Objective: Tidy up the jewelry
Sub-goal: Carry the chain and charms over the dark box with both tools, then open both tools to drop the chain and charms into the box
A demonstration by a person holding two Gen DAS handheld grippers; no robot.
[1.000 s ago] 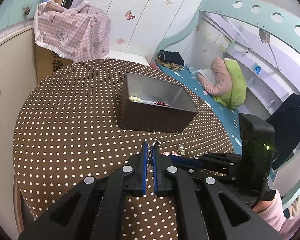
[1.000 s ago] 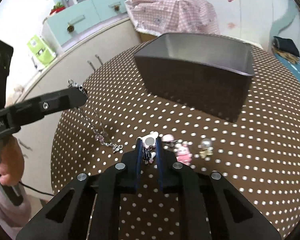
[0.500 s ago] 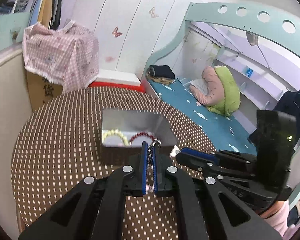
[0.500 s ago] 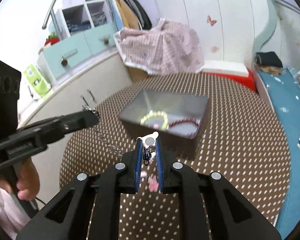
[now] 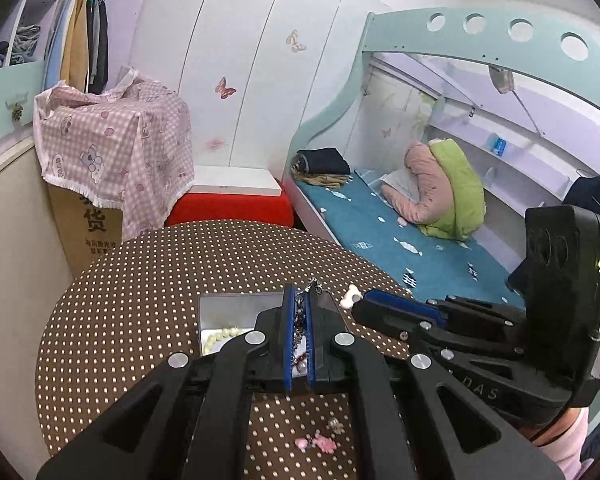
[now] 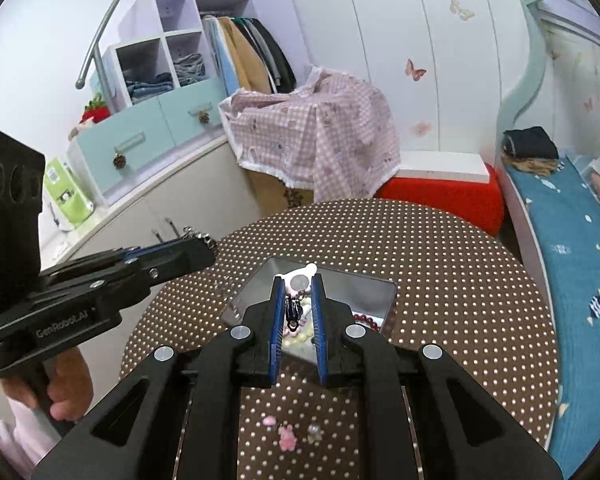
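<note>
My left gripper [image 5: 299, 300] is shut on a thin silver chain necklace [image 5: 312, 287] that pokes out past its tips; from the right wrist view the same gripper [image 6: 204, 246] hovers left of the box. My right gripper [image 6: 296, 280] is shut on a white charm with a round disc [image 6: 300, 279] and dark dangling bits. Both hang above a grey metal box [image 6: 374, 292] on the round dotted table [image 6: 440, 264]. Inside the box lie a pale bead bracelet [image 5: 220, 336] and a dark red bead bracelet [image 6: 366, 317].
Small pink and pearl trinkets [image 6: 287, 438] lie on the tablecloth near me, seen also as pink pieces [image 5: 320, 444] under the left gripper. A cupboard [image 6: 160, 216] stands left, a red stool [image 6: 440, 196] behind, a bed [image 6: 572, 240] right. A hand [image 6: 66, 384] holds the left gripper.
Both grippers have risen from the tabletop with their jewelry and now stand high over the box, whose inside has come into view. The loose trinkets stayed on the cloth.
</note>
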